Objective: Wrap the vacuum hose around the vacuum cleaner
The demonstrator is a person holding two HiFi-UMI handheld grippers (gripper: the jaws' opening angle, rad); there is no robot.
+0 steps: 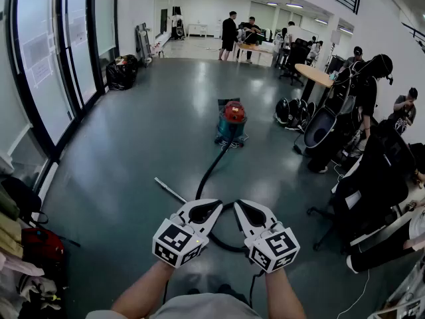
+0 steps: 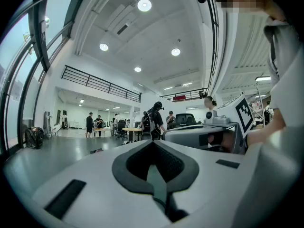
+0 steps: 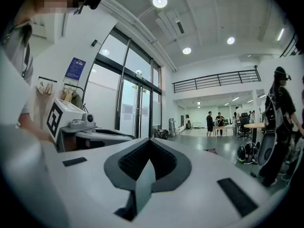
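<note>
Left claw (image 1: 207, 211): pressed together, holding nothing.
Right claw (image 1: 247, 212): pressed together, empty too.
Vacuum hose (image 1: 211, 168): lying on the floor (image 1: 133, 151), from the vacuum cleaner (image 1: 232, 121) to near both claws.

Office hall with tables (image 1: 313, 74), mezzanine railing (image 3: 216, 81)

Round white ceiling lamps (image 2: 144, 4) and tall dark-framed glass window walls (image 1: 46, 58) give bright, even light. The glossy grey-green floor (image 1: 166, 131) shows soft glare. Fisheye distortion bends all edges, and the gripper views' corners fall black.
</note>
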